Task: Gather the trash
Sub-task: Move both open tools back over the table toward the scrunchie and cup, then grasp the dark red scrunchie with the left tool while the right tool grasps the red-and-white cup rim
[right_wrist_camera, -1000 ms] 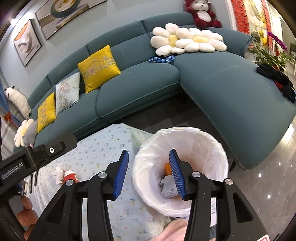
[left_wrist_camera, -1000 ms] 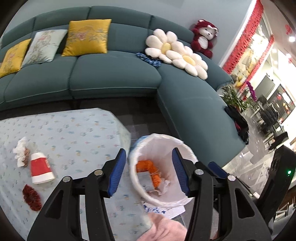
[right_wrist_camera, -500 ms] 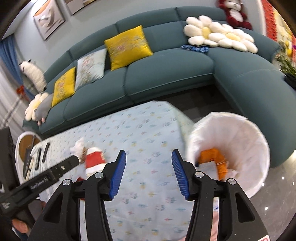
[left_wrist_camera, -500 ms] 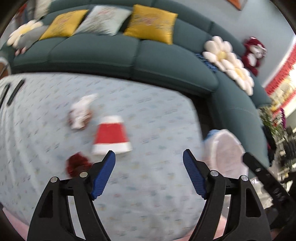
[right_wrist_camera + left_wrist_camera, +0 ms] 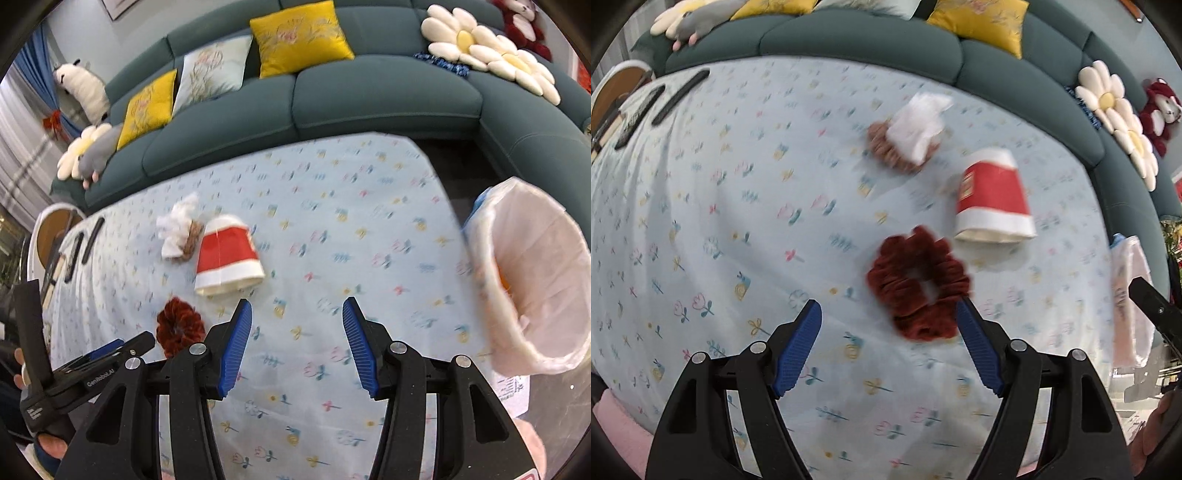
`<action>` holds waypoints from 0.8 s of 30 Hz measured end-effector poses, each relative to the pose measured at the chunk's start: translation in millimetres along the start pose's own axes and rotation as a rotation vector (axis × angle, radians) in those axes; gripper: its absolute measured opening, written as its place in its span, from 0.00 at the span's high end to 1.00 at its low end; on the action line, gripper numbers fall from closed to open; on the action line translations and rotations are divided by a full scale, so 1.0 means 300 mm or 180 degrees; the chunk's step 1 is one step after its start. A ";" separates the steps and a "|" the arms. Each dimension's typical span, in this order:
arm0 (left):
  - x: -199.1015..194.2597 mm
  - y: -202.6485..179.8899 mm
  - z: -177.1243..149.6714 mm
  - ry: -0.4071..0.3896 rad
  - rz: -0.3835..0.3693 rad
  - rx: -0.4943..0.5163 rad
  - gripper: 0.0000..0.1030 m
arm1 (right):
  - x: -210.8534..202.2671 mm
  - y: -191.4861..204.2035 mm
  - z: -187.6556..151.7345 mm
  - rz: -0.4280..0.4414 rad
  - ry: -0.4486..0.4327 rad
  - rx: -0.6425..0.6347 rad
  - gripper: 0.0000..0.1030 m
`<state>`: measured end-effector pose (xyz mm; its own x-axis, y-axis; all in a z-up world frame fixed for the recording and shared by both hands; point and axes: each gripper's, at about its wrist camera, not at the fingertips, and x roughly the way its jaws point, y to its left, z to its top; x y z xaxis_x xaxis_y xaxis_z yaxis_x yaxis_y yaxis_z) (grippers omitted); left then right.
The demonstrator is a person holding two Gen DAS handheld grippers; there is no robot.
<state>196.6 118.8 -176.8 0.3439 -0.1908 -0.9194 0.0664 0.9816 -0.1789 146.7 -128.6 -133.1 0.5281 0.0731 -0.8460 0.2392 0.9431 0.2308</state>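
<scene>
Blue-padded, the left gripper (image 5: 888,341) stood spread wide and empty; a dark red scrunchie (image 5: 918,284) lay just ahead, touching its right finger (image 5: 979,354). Beyond lay a red paper cup (image 5: 993,195) and crumpled tissue (image 5: 919,123). The right gripper (image 5: 297,341) hung released, the white-lined bin (image 5: 535,280) off its right side.

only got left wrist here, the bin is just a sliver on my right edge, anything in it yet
observer: yes, the right wrist view looks into the white-lined bin, and something orange lies inside.
operator: right gripper carrying anything
observer: no, the right gripper is open, with only bare tablecloth between its fingers.
operator: is the bin on the table
observer: no, it stands off the table, just past its right end.
</scene>
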 end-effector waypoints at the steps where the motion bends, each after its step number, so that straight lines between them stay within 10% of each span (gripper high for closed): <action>1: 0.012 0.006 0.001 0.0018 -0.0007 -0.0010 0.31 | 0.022 0.013 -0.004 -0.0006 0.0038 -0.0017 0.51; 10: 0.131 0.013 0.064 0.0083 -0.0014 -0.0004 0.45 | 0.183 0.089 -0.002 -0.0074 0.0232 -0.0166 0.51; 14: 0.145 -0.002 0.106 0.0066 -0.0097 0.0119 0.79 | 0.259 0.119 0.005 -0.0109 0.0291 -0.0254 0.51; 24: 0.132 -0.008 0.202 -0.0064 -0.0206 0.0174 0.86 | 0.386 0.166 0.066 -0.0080 0.0269 -0.0343 0.51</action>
<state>266.9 108.9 -191.4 0.3560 -0.2542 -0.8992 0.1399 0.9659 -0.2177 235.9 -79.6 -210.0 0.4514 0.0717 -0.8894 0.1603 0.9740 0.1599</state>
